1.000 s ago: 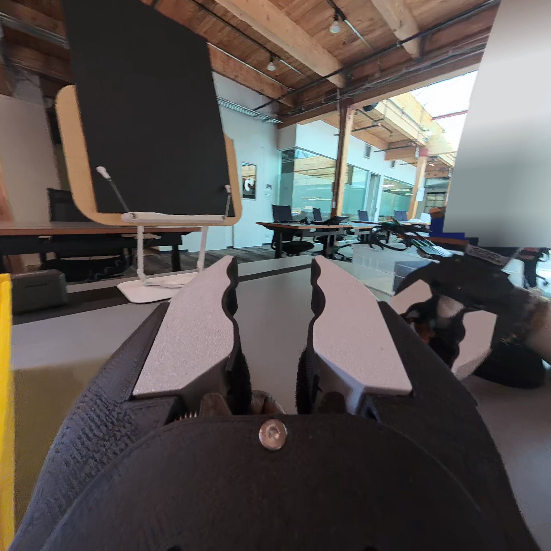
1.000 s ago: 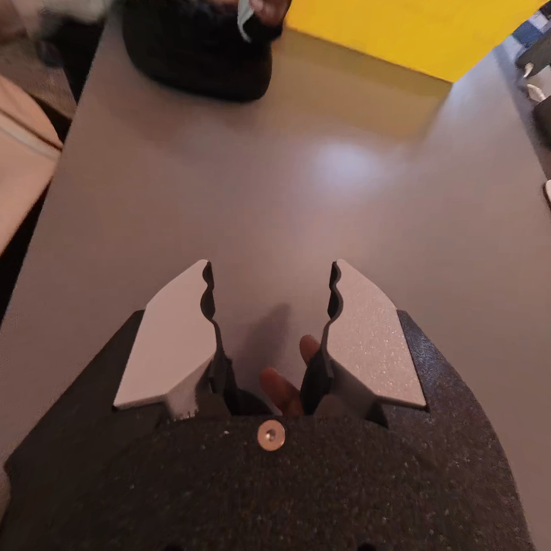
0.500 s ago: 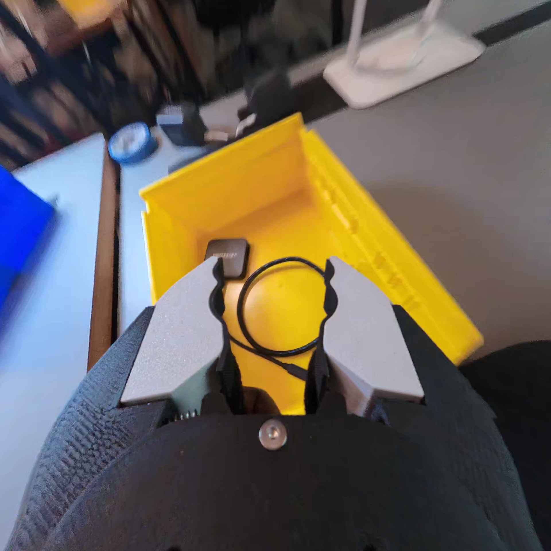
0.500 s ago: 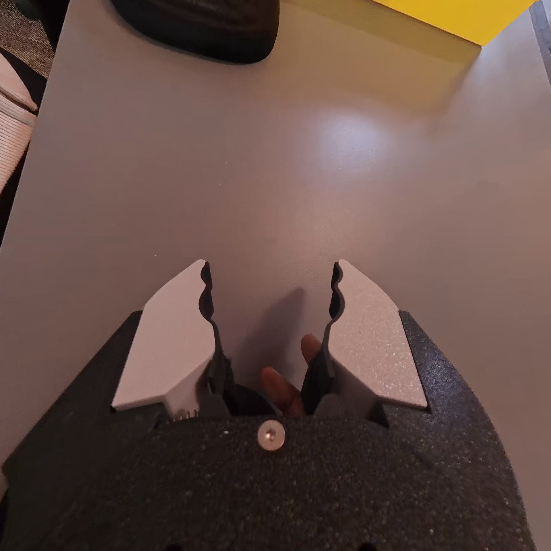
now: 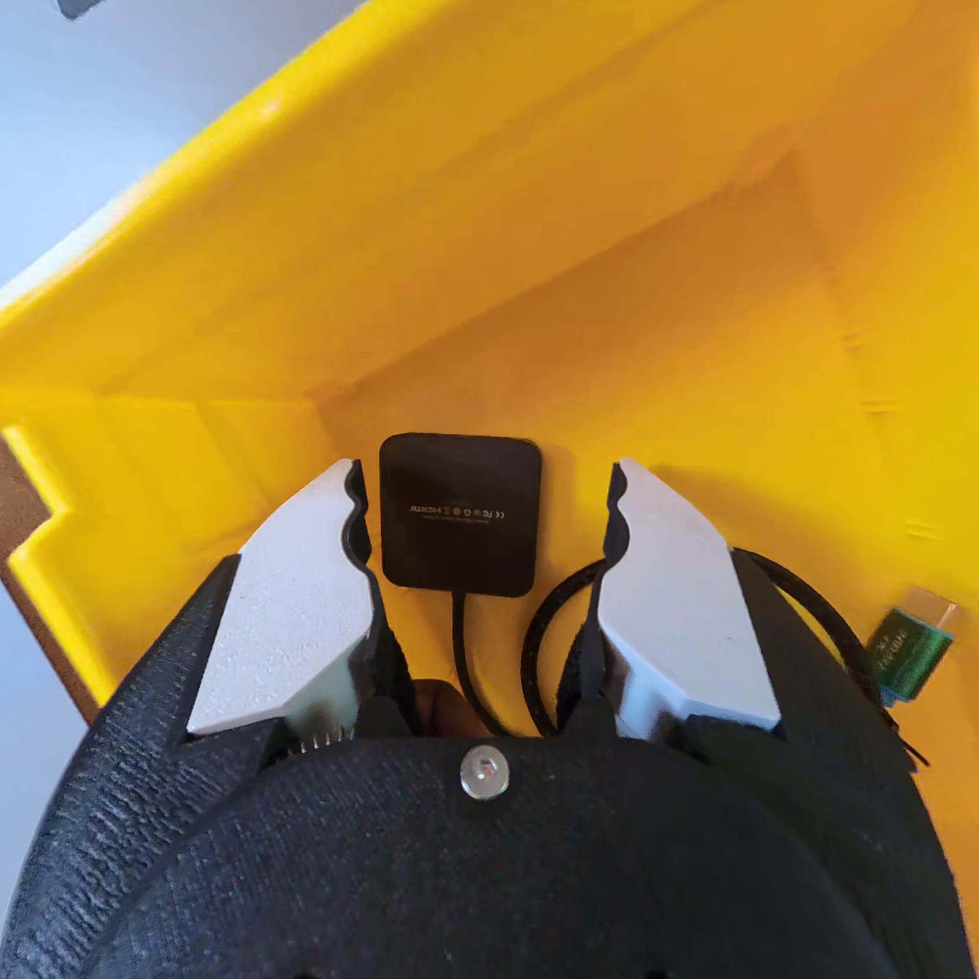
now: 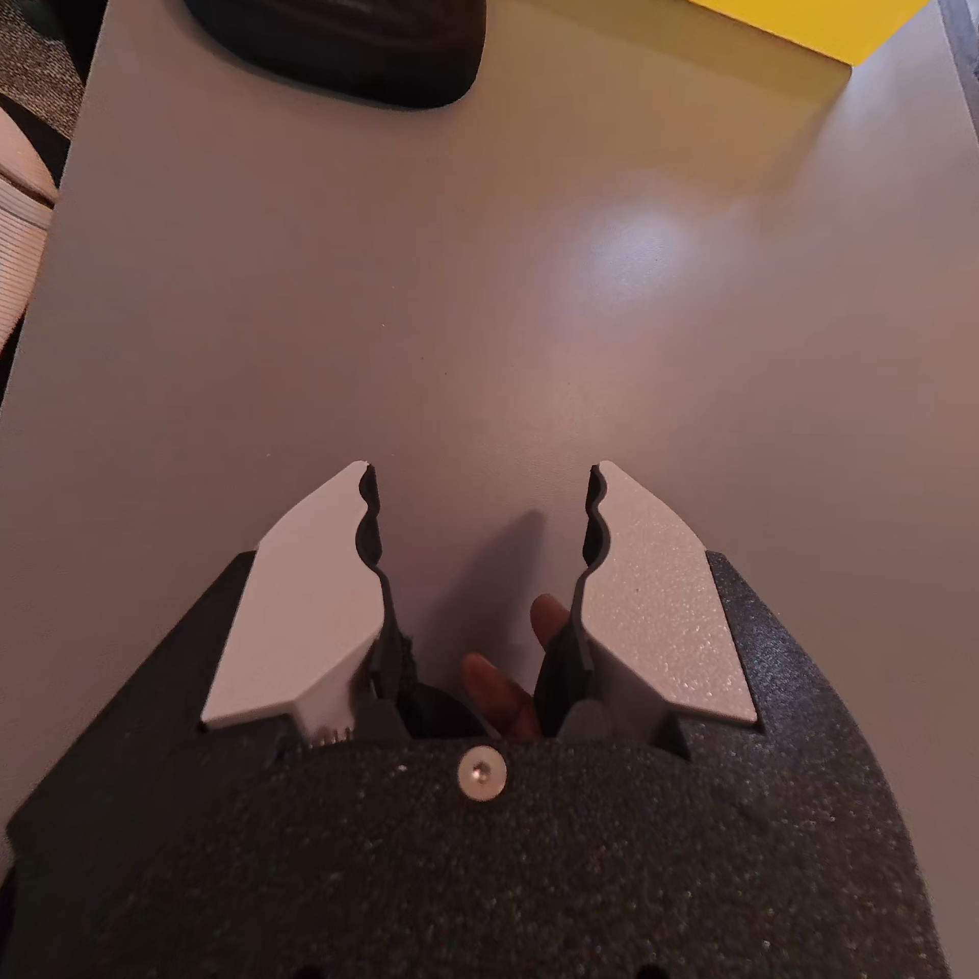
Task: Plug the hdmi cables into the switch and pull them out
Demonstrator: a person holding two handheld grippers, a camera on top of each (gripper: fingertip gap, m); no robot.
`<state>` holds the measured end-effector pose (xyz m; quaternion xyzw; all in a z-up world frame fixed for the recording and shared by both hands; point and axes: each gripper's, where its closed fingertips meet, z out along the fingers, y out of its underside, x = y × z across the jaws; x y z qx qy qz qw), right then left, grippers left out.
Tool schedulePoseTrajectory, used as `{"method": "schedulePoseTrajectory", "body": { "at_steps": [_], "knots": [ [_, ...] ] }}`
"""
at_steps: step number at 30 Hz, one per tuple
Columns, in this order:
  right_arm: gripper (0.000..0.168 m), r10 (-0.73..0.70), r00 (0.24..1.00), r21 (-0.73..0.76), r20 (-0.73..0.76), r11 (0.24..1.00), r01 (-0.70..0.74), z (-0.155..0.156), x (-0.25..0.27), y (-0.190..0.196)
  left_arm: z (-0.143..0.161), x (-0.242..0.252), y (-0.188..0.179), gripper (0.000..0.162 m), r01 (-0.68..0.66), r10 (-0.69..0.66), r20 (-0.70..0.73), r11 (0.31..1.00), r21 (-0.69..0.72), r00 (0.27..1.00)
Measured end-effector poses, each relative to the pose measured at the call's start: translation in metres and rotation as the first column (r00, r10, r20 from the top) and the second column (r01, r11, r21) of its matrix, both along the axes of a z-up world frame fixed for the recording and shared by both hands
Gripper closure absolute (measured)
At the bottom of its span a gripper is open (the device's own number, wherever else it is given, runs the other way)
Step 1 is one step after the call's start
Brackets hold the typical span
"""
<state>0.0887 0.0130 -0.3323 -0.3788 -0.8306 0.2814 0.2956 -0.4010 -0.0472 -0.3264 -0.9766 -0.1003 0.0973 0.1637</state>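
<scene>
In the left wrist view a flat black square HDMI switch (image 5: 460, 522) lies on the floor of a yellow bin (image 5: 662, 275), against its far wall. A black cable (image 5: 535, 630) runs from it and loops under my right finger. A green HDMI plug (image 5: 911, 649) with a metal tip lies at the right. My left gripper (image 5: 486, 477) is open inside the bin, its fingers on either side of the switch, just above it. My right gripper (image 6: 481, 469) is open and empty above the grey table (image 6: 371, 318).
In the right wrist view the yellow bin's corner (image 6: 768, 32) is at the top right and the black body of the other gripper (image 6: 349, 47) at the top. The table's left edge drops off beside a person's pale sleeve (image 6: 21, 201). Across from one pair of fingers to the other is roughly 50 cm.
My left gripper swung from facing the room down into the yellow bin, opened wider and closed in on the switch. The right gripper has barely moved.
</scene>
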Motion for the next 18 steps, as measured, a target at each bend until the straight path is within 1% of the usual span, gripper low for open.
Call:
{"method": "schedulePoseTrajectory", "body": {
  "at_steps": [1, 3, 5, 6, 7, 8, 10, 11, 13, 14, 16, 18],
  "knots": [
    [0.093, 0.0, 1.0, 0.001, -0.001, 1.0, 0.0, 0.0, 0.0, 0.0, -0.007, -0.001, -0.003, 0.074, 0.0, 0.0, 0.005, 0.999, -0.038, 1.0],
    [0.093, 0.001, 1.0, 0.007, -0.004, 1.0, -0.001, 0.0, 0.0, 0.0, -0.012, 0.008, -0.002, 0.063, -0.011, 0.013, 0.063, 0.999, -0.034, 0.998],
    [0.093, 0.003, 1.0, 0.011, -0.009, 1.0, -0.003, 0.0, 0.0, 0.0, -0.01, 0.023, -0.012, 0.07, 0.098, -0.088, 0.088, 0.989, -0.112, 0.992],
    [0.093, 0.003, 1.0, 0.013, -0.01, 1.0, -0.003, 0.001, 0.0, 0.0, -0.007, 0.035, -0.015, 0.075, 0.142, -0.125, 0.134, 0.981, -0.132, 0.983],
    [0.093, 0.003, 1.0, 0.014, -0.011, 1.0, -0.003, 0.001, 0.0, 0.0, -0.002, 0.047, -0.015, 0.089, 0.174, -0.151, 0.18, 0.978, -0.116, 0.972],
    [0.093, 0.003, 1.0, 0.014, -0.011, 1.0, -0.003, 0.0, 0.0, 0.0, 0.004, 0.051, -0.012, 0.088, 0.183, -0.165, 0.188, 0.979, -0.084, 0.968],
    [0.093, 0.001, 1.0, 0.016, -0.013, 1.0, -0.001, 0.001, 0.0, 0.0, 0.017, 0.04, -0.009, 0.086, 0.166, -0.161, 0.086, 0.985, -0.054, 0.983],
    [0.093, 0.0, 1.0, 0.017, -0.014, 1.0, 0.0, 0.001, 0.0, 0.0, 0.019, 0.036, -0.012, 0.081, 0.178, -0.174, 0.057, 0.982, -0.069, 0.983],
    [0.093, 0.0, 1.0, 0.017, -0.015, 1.0, 0.0, 0.001, 0.0, 0.0, 0.016, 0.026, -0.021, 0.074, 0.209, -0.209, 0.015, 0.967, -0.146, 0.978],
    [0.093, 0.0, 1.0, 0.016, -0.014, 1.0, 0.0, 0.001, 0.0, 0.0, 0.012, 0.021, -0.025, 0.071, 0.218, -0.221, 0.004, 0.96, -0.177, 0.975],
    [0.093, -0.002, 1.0, 0.013, -0.012, 1.0, 0.002, 0.0, 0.0, 0.0, 0.001, 0.017, -0.03, 0.066, 0.206, -0.204, 0.031, 0.956, -0.21, 0.979],
    [0.094, -0.008, 1.0, 0.013, -0.012, 1.0, 0.008, 0.0, -0.001, 0.001, -0.007, 0.018, -0.03, 0.067, 0.181, -0.168, 0.077, 0.959, -0.218, 0.983]
  ]
}}
